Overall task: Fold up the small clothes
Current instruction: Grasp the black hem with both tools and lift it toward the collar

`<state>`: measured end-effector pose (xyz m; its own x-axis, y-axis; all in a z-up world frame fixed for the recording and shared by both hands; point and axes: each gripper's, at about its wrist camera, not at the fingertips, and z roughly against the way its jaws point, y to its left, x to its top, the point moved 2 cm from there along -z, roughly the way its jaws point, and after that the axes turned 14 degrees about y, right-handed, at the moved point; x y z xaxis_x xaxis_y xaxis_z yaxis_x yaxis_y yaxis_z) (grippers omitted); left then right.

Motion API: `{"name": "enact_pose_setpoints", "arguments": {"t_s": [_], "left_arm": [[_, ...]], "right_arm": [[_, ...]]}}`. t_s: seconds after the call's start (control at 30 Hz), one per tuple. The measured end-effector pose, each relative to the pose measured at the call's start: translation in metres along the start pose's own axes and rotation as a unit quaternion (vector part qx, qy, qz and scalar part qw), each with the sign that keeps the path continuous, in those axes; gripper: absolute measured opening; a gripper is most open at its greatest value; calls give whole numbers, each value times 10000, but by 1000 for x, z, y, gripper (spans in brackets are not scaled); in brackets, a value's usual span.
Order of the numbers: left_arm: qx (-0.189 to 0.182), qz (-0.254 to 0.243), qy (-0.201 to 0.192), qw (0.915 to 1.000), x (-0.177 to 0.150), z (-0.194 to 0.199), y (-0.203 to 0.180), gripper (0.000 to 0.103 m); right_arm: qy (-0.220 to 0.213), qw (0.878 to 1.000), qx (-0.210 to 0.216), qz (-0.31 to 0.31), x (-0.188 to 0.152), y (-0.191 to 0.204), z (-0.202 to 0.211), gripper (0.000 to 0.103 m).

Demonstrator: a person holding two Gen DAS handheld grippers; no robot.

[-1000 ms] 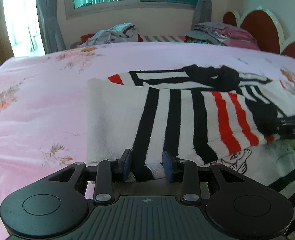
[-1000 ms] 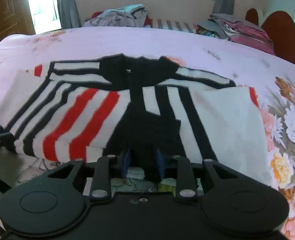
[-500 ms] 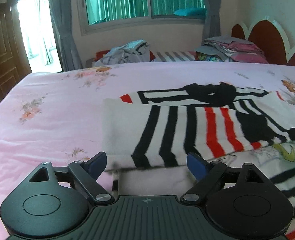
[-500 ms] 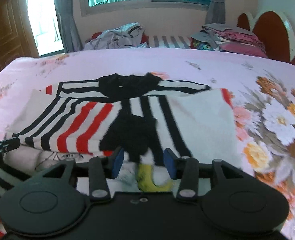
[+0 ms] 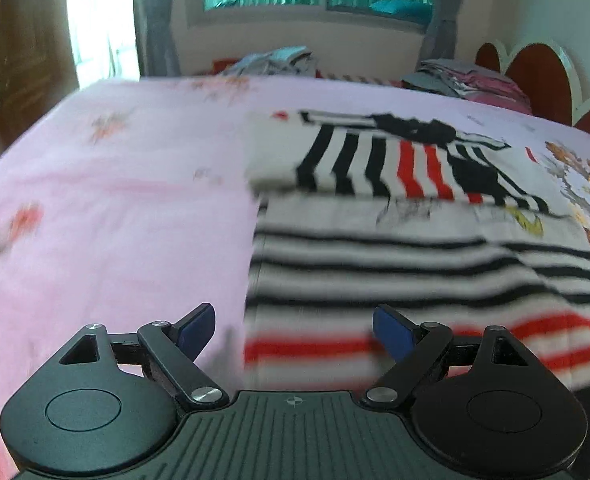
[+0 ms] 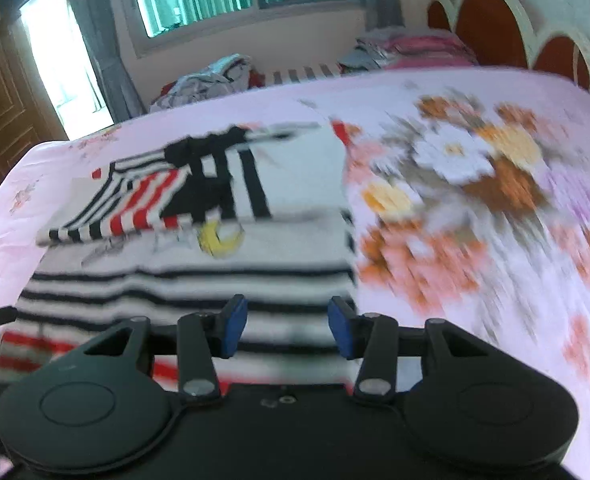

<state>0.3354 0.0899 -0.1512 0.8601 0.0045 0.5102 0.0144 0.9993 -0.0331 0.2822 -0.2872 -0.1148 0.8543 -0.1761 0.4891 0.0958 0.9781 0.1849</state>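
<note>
The striped shirt (image 5: 395, 240) lies flat on the pink bed sheet (image 5: 115, 200), with its top part folded down over the middle. The left gripper (image 5: 294, 330) is wide open and holds nothing — it sits over the shirt's near left edge. The right gripper (image 6: 288, 328) is open too, over the shirt's near right side — both pictures are blurry

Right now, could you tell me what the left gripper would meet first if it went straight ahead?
Probably the striped black, white and red knit garment lying just ahead of the open left gripper; motion blur makes depth uncertain.
</note>
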Motion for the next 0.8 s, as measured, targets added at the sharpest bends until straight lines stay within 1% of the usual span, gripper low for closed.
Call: {"name": "enact_pose_setpoints", "arguments": {"t_s": [0.07,0.1,0.13,0.2,0.27,0.33,0.43,0.47,0.57,0.67,0.8], "left_arm": [[-124,100,139,9998,-21,4,7,78],[-227,161,262,9993,-33,5,10,69],[-347,235,378,9984,-41,5,13,63],[-586,427,551,9958,-59,6,18,63],[-755,515,615,9939,-73,10,20,63],[-964,576,635,9916,-82,14,19,63],[-1349,714,729,9856,-91,16,18,63],[-1412,729,744,9845,-92,16,17,63],[-1563,773,758,9818,-95,14,14,63],[-1874,983,768,9743,-90,8,17,63],[-2108,1197,773,9671,-75,-4,22,63]], "right_arm": [[148,9994,217,-240,-22,-16,4,44],[200,9988,290,-330,-30,-21,5,43],[277,9979,380,-453,-41,-28,5,44],[428,9955,572,-625,-60,-36,6,44],[545,9935,705,-712,-77,-40,6,43],[646,9912,838,-789,-91,-41,7,43],[710,9887,997,-866,-105,-39,8,43],[718,9877,1069,-888,-109,-39,9,43],[777,9841,1290,-944,-115,-36,8,43],[837,9783,1539,-1104,-114,-37,6,43],[820,9720,1725,-1367,-104,-43,-4,42]]}}
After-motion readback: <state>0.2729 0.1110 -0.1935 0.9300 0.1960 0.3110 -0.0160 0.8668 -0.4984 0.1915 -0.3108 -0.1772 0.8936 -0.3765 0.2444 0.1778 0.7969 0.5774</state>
